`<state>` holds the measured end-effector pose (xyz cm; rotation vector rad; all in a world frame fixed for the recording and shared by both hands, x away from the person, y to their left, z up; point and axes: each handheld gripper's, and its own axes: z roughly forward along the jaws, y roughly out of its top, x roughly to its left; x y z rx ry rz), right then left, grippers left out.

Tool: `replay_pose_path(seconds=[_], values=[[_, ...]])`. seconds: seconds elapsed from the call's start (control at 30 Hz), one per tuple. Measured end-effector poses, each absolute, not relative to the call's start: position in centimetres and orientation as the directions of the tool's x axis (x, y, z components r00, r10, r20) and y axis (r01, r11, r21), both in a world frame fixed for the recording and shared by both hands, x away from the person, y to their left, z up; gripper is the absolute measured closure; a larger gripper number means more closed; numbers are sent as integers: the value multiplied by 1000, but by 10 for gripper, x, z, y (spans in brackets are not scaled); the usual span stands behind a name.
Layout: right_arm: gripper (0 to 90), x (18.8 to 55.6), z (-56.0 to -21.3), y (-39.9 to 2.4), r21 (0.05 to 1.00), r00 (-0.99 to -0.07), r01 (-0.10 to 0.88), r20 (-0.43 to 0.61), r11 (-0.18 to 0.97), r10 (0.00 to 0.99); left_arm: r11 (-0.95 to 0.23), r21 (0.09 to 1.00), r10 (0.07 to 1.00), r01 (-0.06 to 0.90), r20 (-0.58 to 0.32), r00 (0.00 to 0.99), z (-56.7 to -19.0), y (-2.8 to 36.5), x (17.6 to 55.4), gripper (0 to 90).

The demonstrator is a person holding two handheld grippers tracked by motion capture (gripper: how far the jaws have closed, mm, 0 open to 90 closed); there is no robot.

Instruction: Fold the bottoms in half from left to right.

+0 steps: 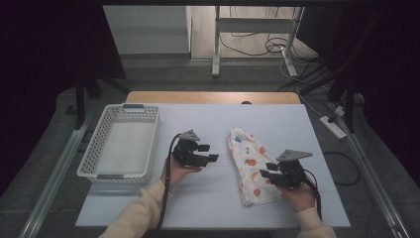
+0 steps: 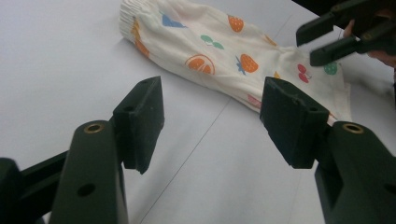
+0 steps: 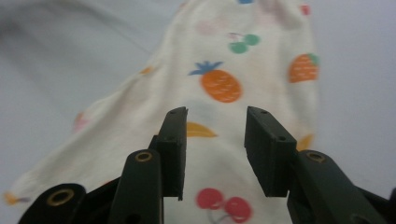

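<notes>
Now both jaws apart, right gripper (image 1: 268,170) over cloth (image 1: 247,163) edge, left gripper (image 1: 208,152) beside.

- High view: dim overall, dark at both side edges; the white counter (image 1: 208,198) is evenly lit, shadows faint.
- Left gripper view: brighter, the near jaws slightly soft.
- Right gripper view: the fruit-print cloth (image 3: 224,84) is blurred, no glare.
</notes>
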<state>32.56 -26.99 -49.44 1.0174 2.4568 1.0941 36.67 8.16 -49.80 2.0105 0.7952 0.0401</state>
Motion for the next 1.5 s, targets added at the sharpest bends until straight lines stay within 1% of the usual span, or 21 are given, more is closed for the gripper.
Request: replay_pose_path(seconds=[0.13, 0.17, 0.43, 0.63, 0.8, 1.03, 1.3, 1.5], values=[[527, 317, -493, -260, 729, -765, 477, 68, 492, 641, -348, 782, 548, 517, -278, 789, -498, 83, 367, 387], [510, 314, -493, -256, 727, -775, 467, 61, 504, 629, -348, 782, 548, 517, -278, 789, -498, 83, 367, 386], [483, 303, -492, -232, 714, -831, 412, 39, 566, 556, -350, 781, 548, 517, -277, 789, -497, 84, 366, 382], [420, 295, -496, -220, 695, -853, 403, 49, 596, 520, -349, 780, 551, 519, -278, 787, -497, 85, 366, 382], [388, 287, -500, -208, 658, -865, 373, -7, 654, 501, -347, 781, 551, 518, -277, 787, -496, 86, 365, 377], [383, 286, -505, -203, 635, -875, 367, -10, 679, 483, -349, 781, 552, 518, -276, 787, -496, 86, 365, 374], [383, 285, -512, -196, 583, -879, 356, -58, 730, 474, -349, 780, 554, 520, -276, 786, -497, 86, 365, 368], [406, 287, -515, -196, 563, -872, 366, -70, 741, 484, -350, 780, 555, 519, -274, 785, -497, 86, 364, 366]])
